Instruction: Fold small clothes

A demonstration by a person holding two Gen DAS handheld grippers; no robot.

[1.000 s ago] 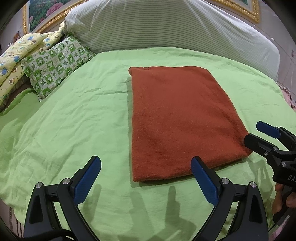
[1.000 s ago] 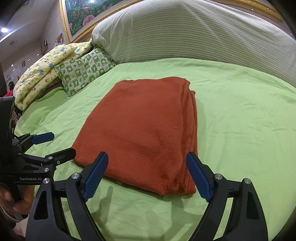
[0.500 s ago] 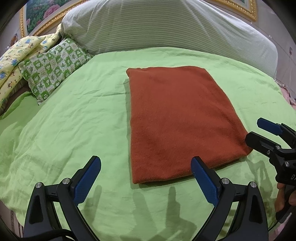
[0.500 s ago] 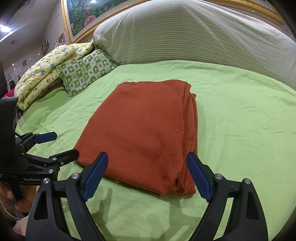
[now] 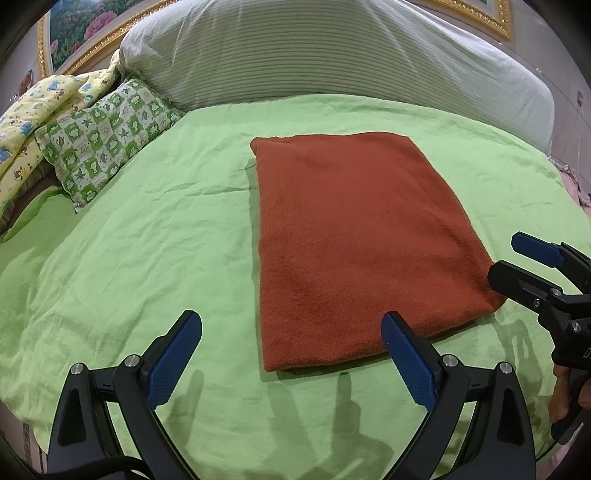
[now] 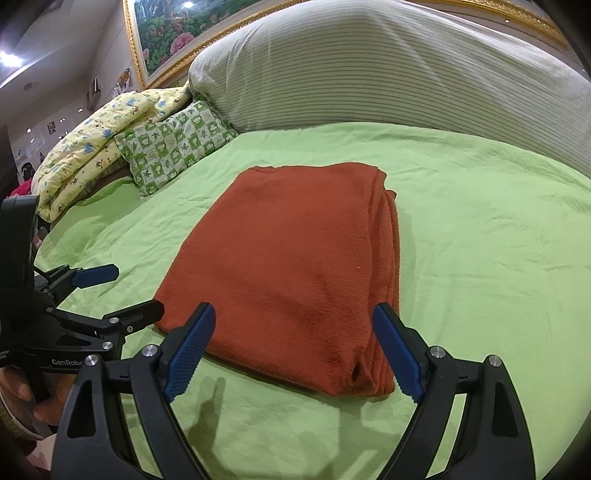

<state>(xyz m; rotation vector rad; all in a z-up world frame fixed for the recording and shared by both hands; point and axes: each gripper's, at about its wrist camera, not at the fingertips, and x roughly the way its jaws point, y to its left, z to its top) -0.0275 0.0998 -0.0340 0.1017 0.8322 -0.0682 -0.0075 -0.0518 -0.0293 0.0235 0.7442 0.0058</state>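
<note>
Nothing much has shifted since a second ago: both tongs hang at the near end of the cloth like before, and the left camera's view has only drifted a touch, so the pillows sit a little further right.

Left wrist view: the left gripper [image 5: 291, 354] is spread wide, holding nothing, just short of the near edge of the rust-red folded cloth [image 5: 354, 243]. That cloth lies flat as a tidy rectangle in the middle of the green bedsheet [image 5: 147, 251]. The right gripper [image 5: 513, 258] pokes in from the right edge, right beside the cloth's near right corner, fingers apart too. Behind it all there's a big striped pillow [image 5: 332, 55], and off to the left a green checkered pillow [image 5: 107, 140] next to a yellow quilt [image 5: 33, 114].

Right wrist view: the right gripper [image 6: 295, 349] is wide open and empty, straddling the cloth's [image 6: 295, 258] near end, with the stacked layers showing along its right side. The left gripper [image 6: 125, 291] sits at the left, open, its lower finger just beside the cloth's near left corner. A flower painting [image 6: 207, 22] in a gold frame hangs above the striped pillow [image 6: 406, 74].
</note>
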